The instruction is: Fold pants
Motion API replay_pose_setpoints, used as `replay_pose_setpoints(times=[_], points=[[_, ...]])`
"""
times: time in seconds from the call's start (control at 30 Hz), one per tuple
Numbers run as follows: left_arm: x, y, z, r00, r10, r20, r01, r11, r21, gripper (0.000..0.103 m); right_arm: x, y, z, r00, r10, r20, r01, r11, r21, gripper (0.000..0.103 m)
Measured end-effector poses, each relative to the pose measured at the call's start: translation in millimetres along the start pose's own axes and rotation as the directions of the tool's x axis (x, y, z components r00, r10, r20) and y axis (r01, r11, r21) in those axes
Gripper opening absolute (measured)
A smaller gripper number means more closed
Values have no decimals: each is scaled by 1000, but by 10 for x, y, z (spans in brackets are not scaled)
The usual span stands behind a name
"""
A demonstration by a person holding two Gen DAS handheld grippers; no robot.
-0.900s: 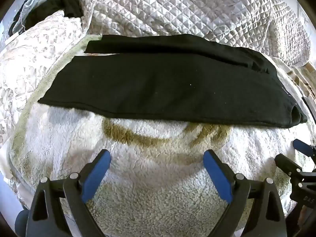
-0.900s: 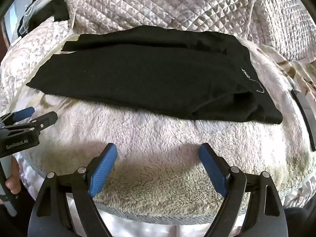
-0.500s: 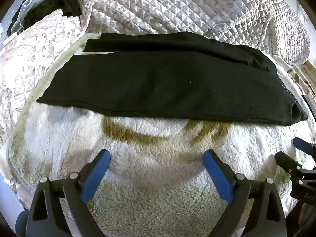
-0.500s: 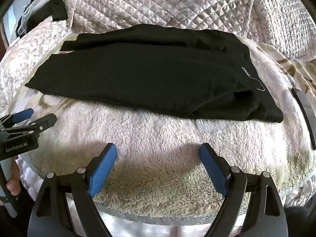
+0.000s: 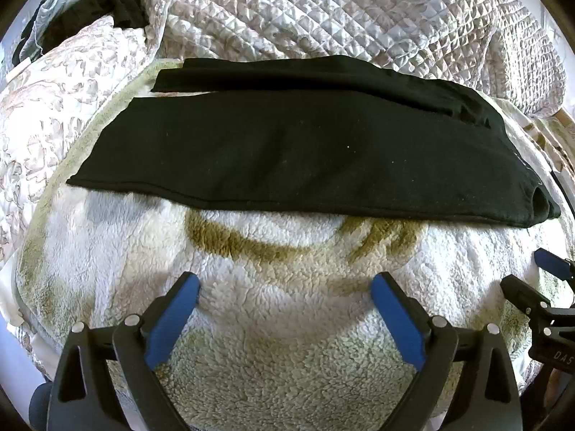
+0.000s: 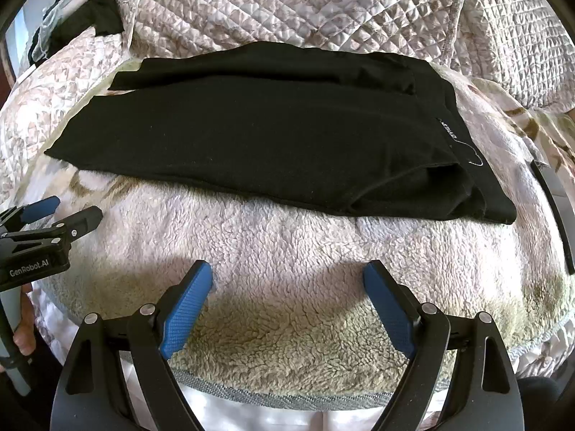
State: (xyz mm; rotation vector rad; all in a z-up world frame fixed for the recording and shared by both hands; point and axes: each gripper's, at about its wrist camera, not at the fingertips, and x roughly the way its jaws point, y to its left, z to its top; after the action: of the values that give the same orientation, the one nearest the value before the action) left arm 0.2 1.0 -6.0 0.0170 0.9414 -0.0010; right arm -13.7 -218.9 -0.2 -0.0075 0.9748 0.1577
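Note:
Black pants point(image 5: 305, 151) lie flat on a fluffy white blanket point(image 5: 287, 323), folded lengthwise with one leg over the other, leg ends at the left and waistband at the right point(image 6: 467, 165). The pants also fill the middle of the right wrist view point(image 6: 269, 136). My left gripper point(image 5: 285, 287) is open and empty, above the blanket just short of the pants' near edge. My right gripper point(image 6: 287, 276) is open and empty, also short of the near edge. Each gripper shows at the edge of the other's view, the right one in the left wrist view point(image 5: 539, 287) and the left one in the right wrist view point(image 6: 54, 222).
A quilted bedspread point(image 5: 341, 10) rises behind the pants. Dark clothing point(image 5: 107, 0) lies bunched at the far left corner. A dark strap-like object point(image 6: 553, 208) lies at the right edge of the blanket. The blanket's front edge point(image 6: 287, 395) is just under my right gripper.
Both grippers drifted slightly, so the pants sit marginally higher in view. The pants have not moved and both grippers stay open.

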Motion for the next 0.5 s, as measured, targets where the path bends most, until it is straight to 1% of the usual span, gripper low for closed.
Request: replay_pose_setpoints(times=[0.5], points=[[-1,13,13,1000,-1,-2,1,1000,3,99,14,-2,5,1000,-2,-3,2,1000,-1,87]])
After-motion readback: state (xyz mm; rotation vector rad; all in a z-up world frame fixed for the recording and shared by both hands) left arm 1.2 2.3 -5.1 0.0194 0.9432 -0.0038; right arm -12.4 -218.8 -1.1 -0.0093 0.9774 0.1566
